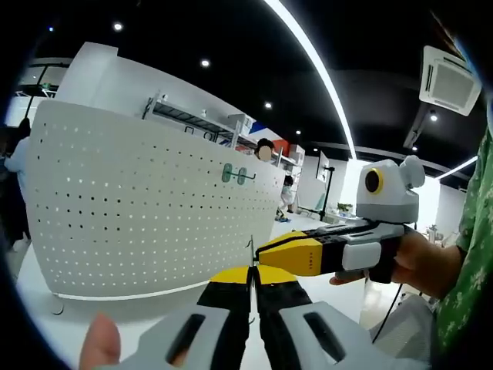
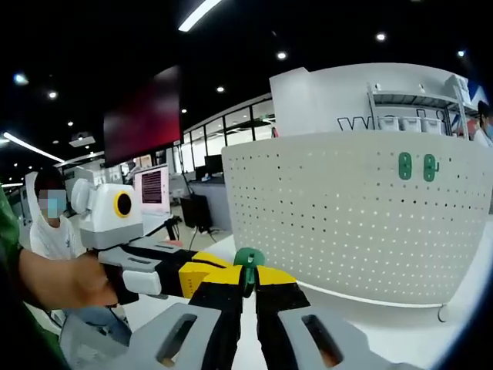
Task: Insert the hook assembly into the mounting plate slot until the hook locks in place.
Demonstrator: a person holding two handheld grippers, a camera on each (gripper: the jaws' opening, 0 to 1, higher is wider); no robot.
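Pegboard (image 1: 146, 208), white and perforated, is standing upright on the white surface (image 1: 46, 324) ahead of us, and this is the mounting plate. Two green hooks (image 2: 416, 166) are already sitting side by side high on its face, toward its right end. No brand or label is readable on the board; in the right gripper view, dark letters on the far wall behind it are partly hidden, so we cannot read them.

In the right gripper view, our right tongs (image 2: 247, 287) are clenched on a green hook assembly (image 2: 248, 260), whose round green head is poking up between the yellow-and-black tips, near us and short of the board. The left tongs (image 2: 202, 271) are coming in from the left, touching those tips.

In the left gripper view, our left tongs (image 1: 253, 284) are pinching a thin metal pin (image 1: 251, 258) of that piece, jaws closed together. The right tongs (image 1: 286, 248) are reaching in from the right, held by a hand (image 1: 420, 262).
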